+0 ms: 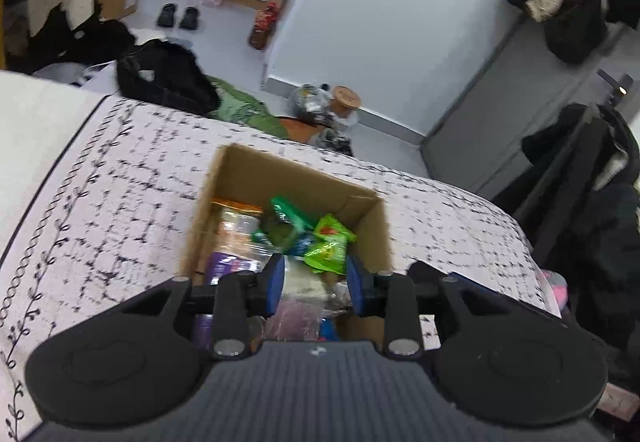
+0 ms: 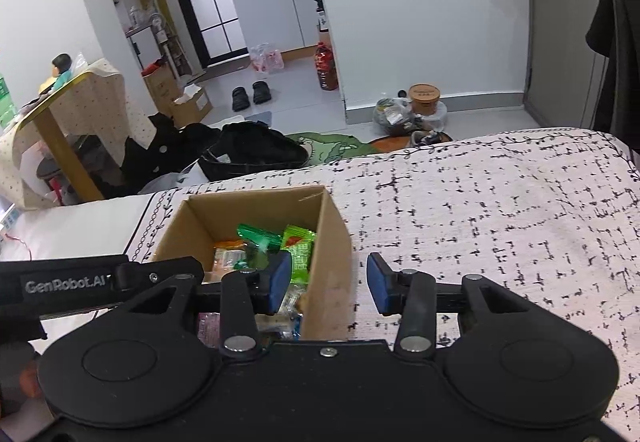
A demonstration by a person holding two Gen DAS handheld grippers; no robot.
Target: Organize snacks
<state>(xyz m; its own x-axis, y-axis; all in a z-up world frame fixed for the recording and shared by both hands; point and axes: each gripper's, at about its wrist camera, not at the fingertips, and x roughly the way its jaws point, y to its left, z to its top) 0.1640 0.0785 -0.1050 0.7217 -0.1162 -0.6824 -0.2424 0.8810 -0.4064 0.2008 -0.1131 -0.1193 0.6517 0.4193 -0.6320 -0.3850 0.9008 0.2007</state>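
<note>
Hovering over the snack box [image 2: 256,226], both tools [image 1: 315,284] [image 2: 329,284] spread, holding nothing

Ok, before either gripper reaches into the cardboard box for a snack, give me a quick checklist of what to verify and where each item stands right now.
1. Left gripper open and empty: ok, jaws apart, nothing clamped.
2. Right gripper open and empty: ok, jaws wide apart.
3. Cardboard box open on top: ok, no lid or flaps over the snacks.
4. Left gripper lined up over the contents: ok, the green snack packets lie just ahead of its fingers.
5. Right gripper lined up: not ok, it straddles the box's right wall, one finger outside over the patterned cover.
6. Which packet lies loose on top: cannot tell, the pile is jumbled and the left view is blurred.
</note>
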